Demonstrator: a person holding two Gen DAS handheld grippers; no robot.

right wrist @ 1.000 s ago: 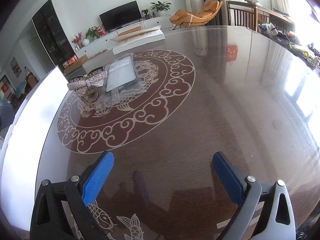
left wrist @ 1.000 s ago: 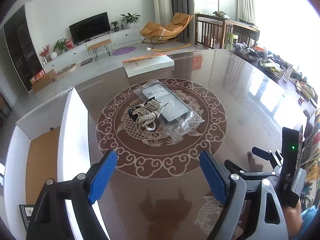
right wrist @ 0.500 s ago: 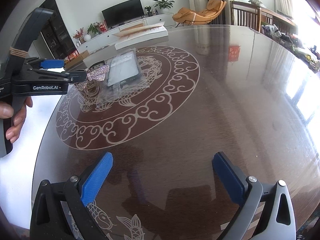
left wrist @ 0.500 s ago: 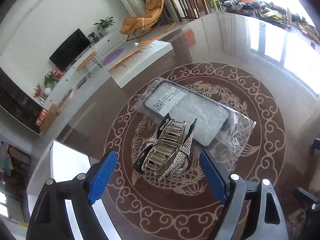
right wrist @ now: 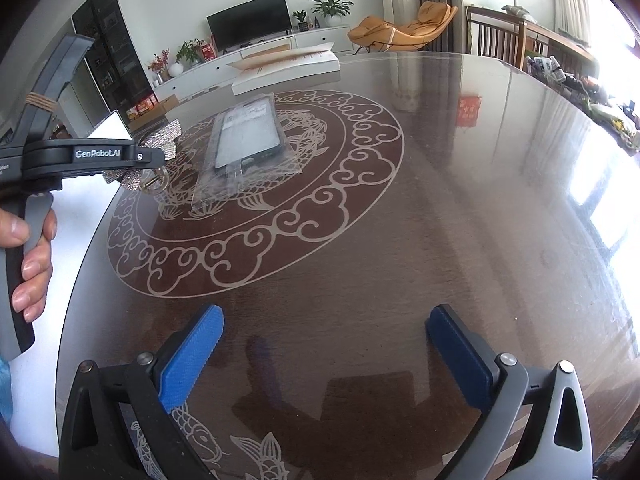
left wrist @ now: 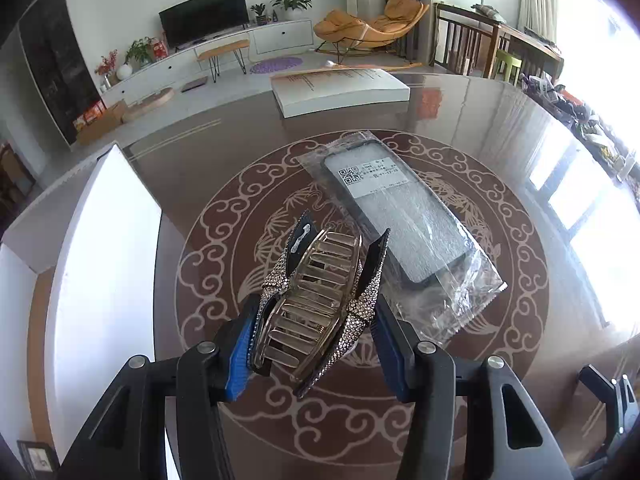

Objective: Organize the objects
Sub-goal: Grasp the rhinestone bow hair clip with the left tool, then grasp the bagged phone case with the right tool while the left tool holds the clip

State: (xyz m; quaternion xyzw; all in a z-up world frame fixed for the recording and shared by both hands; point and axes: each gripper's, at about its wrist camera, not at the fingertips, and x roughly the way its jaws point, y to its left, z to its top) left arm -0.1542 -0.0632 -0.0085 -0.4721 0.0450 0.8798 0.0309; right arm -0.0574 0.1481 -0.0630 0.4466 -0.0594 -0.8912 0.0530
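A rhinestone hair clip (left wrist: pixel 320 276) with a gold comb sits on the dark round table (left wrist: pixel 500 128), at the centre medallion. My left gripper (left wrist: pixel 314 303) straddles it. Its jaws are closing, and both blue pads (left wrist: pixel 240 344) touch the clip's sparkly wings. Just right of the clip lies a phone case in a clear plastic bag (left wrist: pixel 404 228). In the right wrist view the left gripper (right wrist: pixel 154 157) covers most of the clip (right wrist: pixel 168 133), beside the bagged case (right wrist: pixel 248 136). My right gripper (right wrist: pixel 324 344) hovers open over bare table nearer the front, nothing between its fingers.
A white open box (left wrist: pixel 104 240) stands along the table's left edge. A flat white box (left wrist: pixel 340 88) lies at the far edge. Small clutter (left wrist: pixel 580 116) lines the right rim. A person's hand (right wrist: pixel 28 256) holds the left gripper's handle.
The left gripper came forward and down over the hair clip, and its jaws narrowed until the pads met the clip's sides. The right gripper stayed where it was, still open.
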